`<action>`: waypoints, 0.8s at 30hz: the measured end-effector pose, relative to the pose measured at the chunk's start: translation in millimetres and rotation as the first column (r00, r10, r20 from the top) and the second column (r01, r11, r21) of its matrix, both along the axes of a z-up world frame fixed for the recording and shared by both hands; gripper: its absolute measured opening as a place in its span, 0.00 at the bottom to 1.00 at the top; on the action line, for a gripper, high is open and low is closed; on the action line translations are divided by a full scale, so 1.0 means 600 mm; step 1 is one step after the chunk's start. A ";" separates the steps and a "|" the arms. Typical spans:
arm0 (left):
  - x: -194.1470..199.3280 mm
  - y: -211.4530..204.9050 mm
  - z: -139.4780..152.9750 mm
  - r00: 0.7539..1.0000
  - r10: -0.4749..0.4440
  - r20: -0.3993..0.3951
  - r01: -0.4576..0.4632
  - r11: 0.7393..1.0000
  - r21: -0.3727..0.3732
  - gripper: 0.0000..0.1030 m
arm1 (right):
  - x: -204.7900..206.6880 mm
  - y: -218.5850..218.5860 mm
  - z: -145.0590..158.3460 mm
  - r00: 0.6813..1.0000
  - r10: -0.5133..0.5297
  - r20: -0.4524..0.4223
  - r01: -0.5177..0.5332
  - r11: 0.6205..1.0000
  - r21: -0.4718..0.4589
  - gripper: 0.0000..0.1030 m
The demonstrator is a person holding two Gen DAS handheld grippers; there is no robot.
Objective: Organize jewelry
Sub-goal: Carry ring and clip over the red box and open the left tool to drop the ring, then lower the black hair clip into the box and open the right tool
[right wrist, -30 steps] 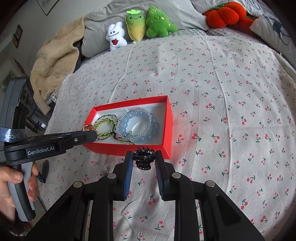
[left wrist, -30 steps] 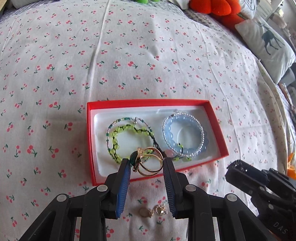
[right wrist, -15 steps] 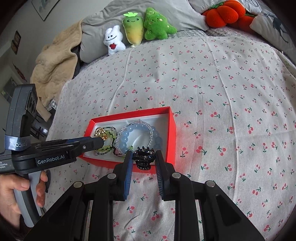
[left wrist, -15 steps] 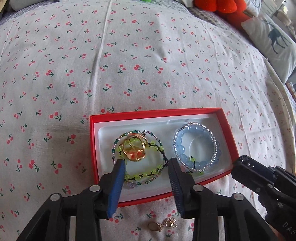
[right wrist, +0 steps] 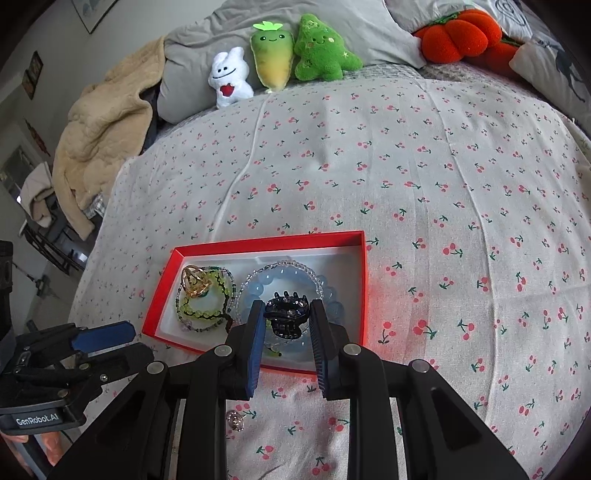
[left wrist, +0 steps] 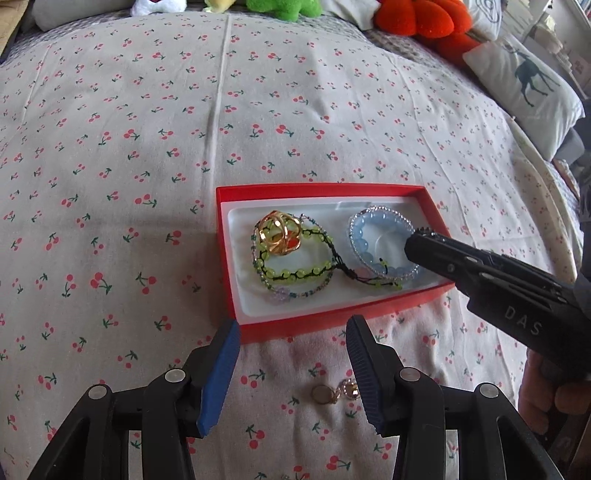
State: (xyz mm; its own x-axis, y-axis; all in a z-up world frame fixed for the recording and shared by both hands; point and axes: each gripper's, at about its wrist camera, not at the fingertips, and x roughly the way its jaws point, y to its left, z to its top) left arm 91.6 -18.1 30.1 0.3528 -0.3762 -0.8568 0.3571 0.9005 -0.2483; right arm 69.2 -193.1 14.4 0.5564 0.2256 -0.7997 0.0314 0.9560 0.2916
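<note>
A red box (left wrist: 332, 320) with a white lining lies on the cherry-print bedspread. In it are a gold ring cluster (left wrist: 279, 236), green beaded bracelets (left wrist: 295, 275) and a blue beaded bracelet (left wrist: 369, 236). My left gripper (left wrist: 290, 339) is open and empty just short of the box's near wall. My right gripper (right wrist: 286, 314) is shut on a black hair claw clip (right wrist: 286, 317) and holds it over the blue bracelet (right wrist: 255, 291) in the box (right wrist: 364, 280). The right gripper (left wrist: 417, 240) reaches in from the right in the left wrist view.
Two small gold earrings (left wrist: 334, 393) lie on the bedspread in front of the box, between my left fingers. Plush toys (right wrist: 280, 59), an orange pumpkin plush (right wrist: 458, 35), pillows and a beige blanket (right wrist: 103, 136) line the far edge of the bed.
My left gripper opened, left the gold rings in the box's left part and drew back. My right gripper carried the black clip forward over the box.
</note>
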 end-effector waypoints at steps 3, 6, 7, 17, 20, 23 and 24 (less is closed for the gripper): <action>-0.009 0.003 -0.006 1.000 -0.009 0.004 0.009 1.000 0.013 0.49 | 0.007 0.007 -0.005 1.000 0.004 -0.003 -0.004 1.000 -0.011 0.25; -0.011 0.004 -0.012 1.000 -0.015 -0.001 0.015 1.000 0.023 0.50 | 0.013 0.013 -0.008 1.000 0.010 -0.004 -0.010 1.000 -0.021 0.25; -0.011 0.004 -0.015 1.000 -0.015 -0.003 0.015 1.000 0.025 0.50 | 0.014 0.015 -0.009 1.000 0.008 -0.005 -0.008 1.000 -0.025 0.25; -0.019 0.018 -0.012 1.000 0.031 0.001 -0.031 0.998 0.060 0.78 | -0.008 0.022 0.021 0.999 0.040 0.012 -0.040 0.998 -0.042 0.48; -0.031 0.023 -0.009 0.999 0.039 0.000 -0.039 0.997 0.067 0.81 | -0.027 0.024 0.031 0.998 0.056 0.010 -0.055 0.997 -0.049 0.54; -0.046 0.028 -0.011 0.999 0.042 -0.007 -0.042 0.997 0.071 0.82 | -0.047 0.024 0.036 0.998 0.064 -0.002 -0.064 0.996 -0.069 0.54; -0.052 0.030 -0.012 0.999 0.044 -0.009 -0.044 0.996 0.074 0.83 | -0.054 0.023 0.037 0.998 0.065 -0.007 -0.065 0.995 -0.076 0.55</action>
